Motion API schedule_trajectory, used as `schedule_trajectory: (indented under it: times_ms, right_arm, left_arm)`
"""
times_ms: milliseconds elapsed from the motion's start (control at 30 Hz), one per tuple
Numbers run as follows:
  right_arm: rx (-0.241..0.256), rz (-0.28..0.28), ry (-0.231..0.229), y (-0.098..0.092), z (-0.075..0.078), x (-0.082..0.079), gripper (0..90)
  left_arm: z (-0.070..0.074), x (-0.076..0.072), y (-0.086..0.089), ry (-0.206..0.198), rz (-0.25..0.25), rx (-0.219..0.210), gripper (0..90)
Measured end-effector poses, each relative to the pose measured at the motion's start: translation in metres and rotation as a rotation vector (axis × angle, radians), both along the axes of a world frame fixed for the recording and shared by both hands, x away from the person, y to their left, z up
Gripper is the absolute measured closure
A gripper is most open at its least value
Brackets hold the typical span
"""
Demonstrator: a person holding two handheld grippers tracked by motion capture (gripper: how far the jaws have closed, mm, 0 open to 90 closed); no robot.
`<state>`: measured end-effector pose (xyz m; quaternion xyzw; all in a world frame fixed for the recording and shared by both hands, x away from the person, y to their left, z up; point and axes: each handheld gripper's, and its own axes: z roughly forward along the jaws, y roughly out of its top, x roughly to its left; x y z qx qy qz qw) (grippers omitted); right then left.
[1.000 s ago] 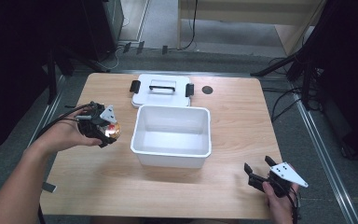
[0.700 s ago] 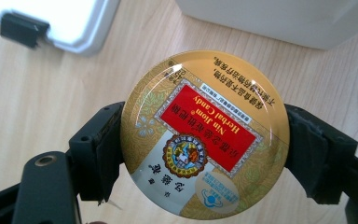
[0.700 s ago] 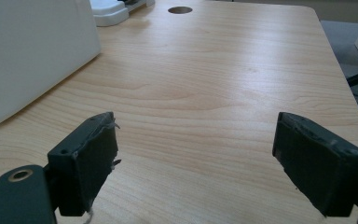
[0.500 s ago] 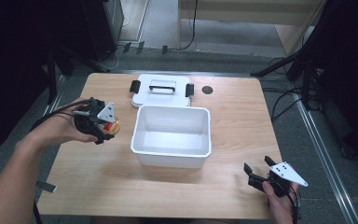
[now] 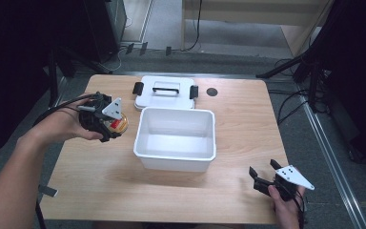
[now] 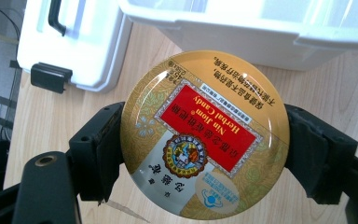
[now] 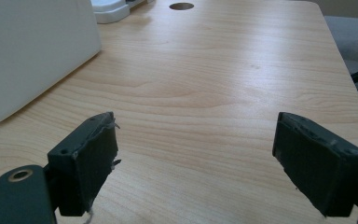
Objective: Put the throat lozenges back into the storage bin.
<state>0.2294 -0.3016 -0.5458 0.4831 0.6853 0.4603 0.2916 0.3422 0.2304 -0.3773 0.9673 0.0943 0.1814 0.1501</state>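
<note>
From the high view, your left gripper [image 5: 110, 125] sits over the left part of the wooden desk [image 5: 238, 124], just beside the left wall of the white bin [image 5: 175, 164], and it is clamped on a round gold candy tin [image 5: 119, 125] with a red label. The bin stands open near the middle of the desk. Its white lid [image 5: 166, 93], with black latches and a black handle, lies flat right behind it, touching or nearly touching the bin's far rim. A small dark hole [image 5: 212, 91] shows in the desk just to the right of the lid. Your right gripper [image 5: 267, 182] rests low at the near right corner of the desk, well apart from the bin, its jaws spread with nothing between them.

In the left gripper view, the tin fills the gap between the two black jaws, which press its rim from either side. Its face reads "Nin Jiom Herbal Candy", upside down to this camera. Behind it you see the bin's outer wall [image 6: 279, 42] and the lid [image 6: 74, 42] with one black latch.

In the right gripper view, your right gripper [image 7: 196, 154] is released, its jaws wide apart over bare wood. The bin's wall [image 7: 32, 51] stands at the left, and the hole [image 7: 182, 6] lies far ahead.
</note>
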Motion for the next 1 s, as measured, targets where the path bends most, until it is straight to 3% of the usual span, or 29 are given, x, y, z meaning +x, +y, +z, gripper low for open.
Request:
schedule_trajectory:
  times_ms: [500,1000]
  right_arm:
    - [0.002,0.0,0.006,0.0,0.0,0.0,14.3]
    - [0.01,0.005,0.009,-0.001,0.0,0.001,14.4]
  left_arm:
    - [0.011,0.005,-0.023,-0.001,-0.042,-0.009,21.3]
    - [0.018,0.011,-0.059,0.005,-0.102,-0.011,21.3]
